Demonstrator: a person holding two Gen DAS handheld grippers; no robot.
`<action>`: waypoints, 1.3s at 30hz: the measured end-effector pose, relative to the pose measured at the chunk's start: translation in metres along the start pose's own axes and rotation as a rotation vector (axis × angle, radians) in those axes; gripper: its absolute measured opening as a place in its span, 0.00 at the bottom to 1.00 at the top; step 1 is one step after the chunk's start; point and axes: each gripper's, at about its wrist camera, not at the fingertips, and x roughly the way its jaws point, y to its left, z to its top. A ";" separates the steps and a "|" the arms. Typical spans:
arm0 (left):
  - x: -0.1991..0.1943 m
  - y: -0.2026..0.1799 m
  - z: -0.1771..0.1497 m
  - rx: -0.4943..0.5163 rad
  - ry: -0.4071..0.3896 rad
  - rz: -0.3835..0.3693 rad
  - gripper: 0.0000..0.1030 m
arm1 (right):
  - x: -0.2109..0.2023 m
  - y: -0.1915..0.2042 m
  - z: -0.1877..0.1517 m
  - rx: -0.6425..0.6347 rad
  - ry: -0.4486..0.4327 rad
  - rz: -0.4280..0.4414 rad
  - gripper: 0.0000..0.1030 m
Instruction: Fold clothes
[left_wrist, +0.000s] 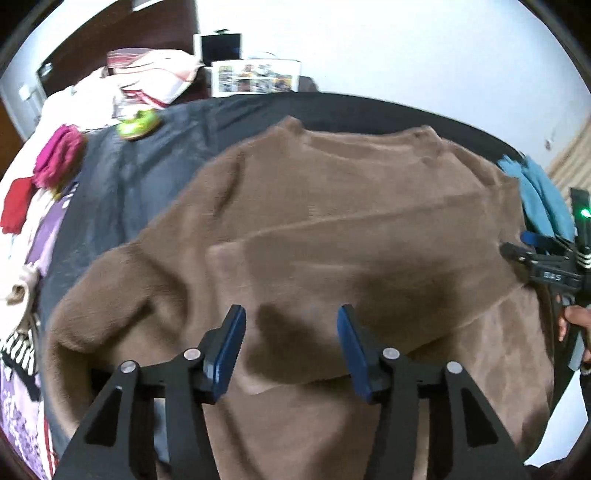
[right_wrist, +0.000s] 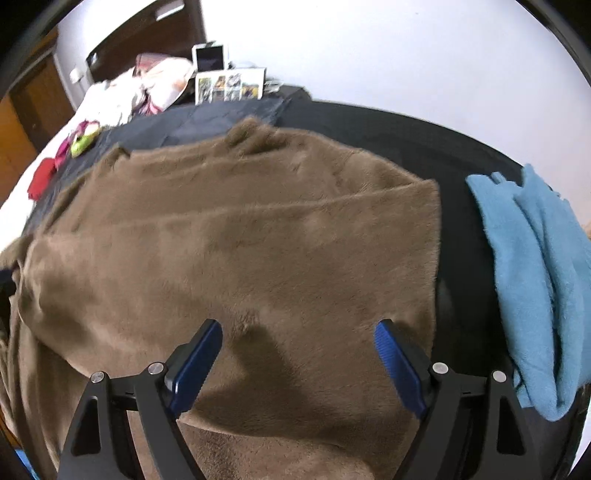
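From the left wrist view, a brown sweater (left_wrist: 332, 229) was seen spread over a dark bed cover (left_wrist: 147, 173), one layer already laid across its body. The left gripper (left_wrist: 291, 347) hung above it, jaws apart and empty. The right gripper (left_wrist: 517, 254) was glimpsed at the sweater's edge. From the right wrist view, the right gripper (right_wrist: 299, 362) was held wide above the sweater (right_wrist: 240, 240), gripping nothing. A blue cloth (right_wrist: 535, 277) lay beside it. Folding appeared partly done, with further folds left.
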 end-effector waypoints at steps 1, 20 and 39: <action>0.009 -0.005 0.001 0.010 0.014 -0.006 0.55 | 0.006 0.001 -0.002 -0.010 0.019 0.001 0.84; -0.002 -0.045 -0.042 -0.029 0.025 0.034 0.60 | -0.039 0.030 -0.042 -0.130 -0.019 0.090 0.92; 0.001 -0.080 -0.131 -0.142 0.103 0.150 0.72 | -0.033 0.036 -0.132 -0.285 0.084 0.108 0.99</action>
